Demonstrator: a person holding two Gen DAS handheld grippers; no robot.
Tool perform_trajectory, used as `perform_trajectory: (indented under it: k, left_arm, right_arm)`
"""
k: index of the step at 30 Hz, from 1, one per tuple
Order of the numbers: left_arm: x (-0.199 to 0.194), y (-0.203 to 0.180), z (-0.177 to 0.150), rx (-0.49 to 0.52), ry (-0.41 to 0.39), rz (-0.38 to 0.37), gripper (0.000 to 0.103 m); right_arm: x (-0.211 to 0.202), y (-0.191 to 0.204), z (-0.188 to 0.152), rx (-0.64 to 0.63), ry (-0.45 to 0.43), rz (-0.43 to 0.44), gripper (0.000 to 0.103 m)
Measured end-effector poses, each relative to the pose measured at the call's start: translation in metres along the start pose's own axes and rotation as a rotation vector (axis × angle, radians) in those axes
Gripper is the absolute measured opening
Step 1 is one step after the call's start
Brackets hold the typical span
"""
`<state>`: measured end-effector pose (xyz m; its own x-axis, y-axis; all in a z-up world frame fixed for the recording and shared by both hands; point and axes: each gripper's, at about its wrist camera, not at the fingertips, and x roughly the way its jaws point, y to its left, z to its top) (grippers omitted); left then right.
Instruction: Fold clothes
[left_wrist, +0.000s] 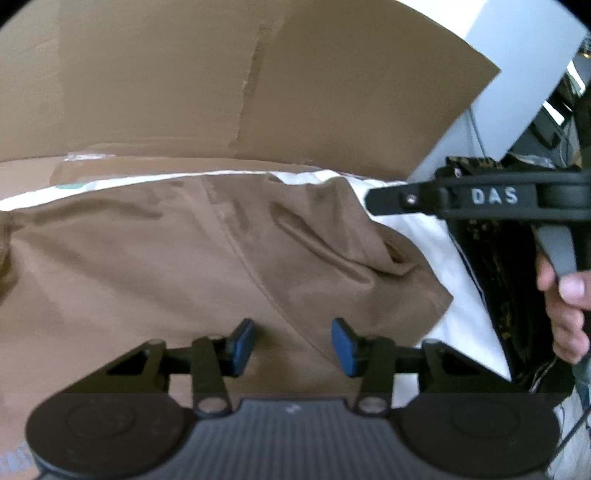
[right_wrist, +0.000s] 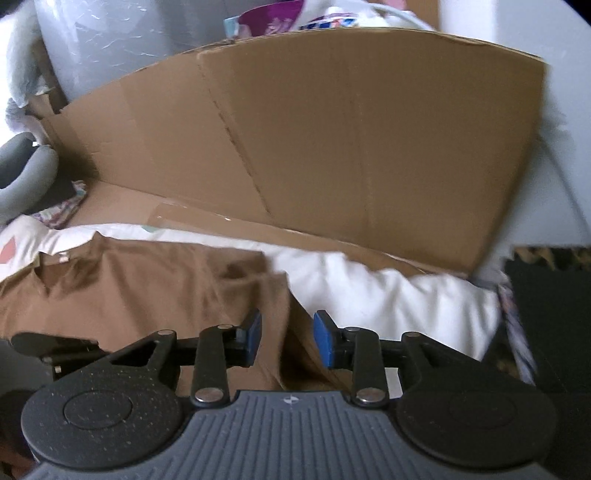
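A brown garment lies spread over a white padded cover, rumpled, with a seam running down it and a slit-like pocket fold toward its right side. In the right wrist view its edge falls across the white cover, whose bare part stretches off to the right.

Behind the cloth a big sheet of brown cardboard stands up like a backdrop, creased in vertical folds, with a flat flap lying at its foot and a strip of clear tape on it. Past its top edge there is clutter: a purple printed item, crinkled clear plastic, and a grey curved cushion at the far left. A pale wall panel rises at the right of the left wrist view.

The left tool hovers over the brown cloth, its 2 blue pads apart and nothing pinched between them. The right tool is likewise released, jaws apart above the garment's edge. In the left view the right tool's black body, lettered DAS, shows with a hand on its grey trigger.
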<state>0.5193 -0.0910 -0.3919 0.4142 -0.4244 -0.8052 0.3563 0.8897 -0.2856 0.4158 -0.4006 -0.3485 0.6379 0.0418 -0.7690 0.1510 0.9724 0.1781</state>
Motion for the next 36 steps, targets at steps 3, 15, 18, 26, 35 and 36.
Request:
perform_trajectory:
  k: [3, 15, 18, 26, 35, 36]
  left_arm:
    - [-0.004, 0.006, 0.002, -0.027, -0.014, 0.008, 0.046]
    - [-0.014, 0.027, 0.002, -0.073, -0.040, 0.051, 0.046]
    - [-0.016, 0.026, 0.003, -0.076, -0.044, 0.051, 0.046]
    - [-0.017, 0.025, 0.007, -0.080, -0.060, 0.049, 0.046]
    - [-0.014, 0.020, 0.016, -0.093, -0.086, 0.047, 0.046]
    - [-0.014, 0.020, 0.016, -0.093, -0.088, 0.047, 0.046]
  right_arm:
    - [0.014, 0.000, 0.009, 0.003, 0.023, 0.015, 0.045]
    - [0.037, -0.010, 0.019, 0.100, 0.070, 0.138, 0.036]
    - [0.037, -0.008, 0.020, 0.088, 0.075, 0.154, 0.001]
    - [0.008, -0.009, 0.023, 0.052, 0.012, 0.146, 0.000]
    - [-0.025, -0.033, 0.040, 0.067, -0.076, 0.032, 0.000]
    - [-0.025, -0.036, 0.042, 0.070, -0.079, 0.018, 0.000]
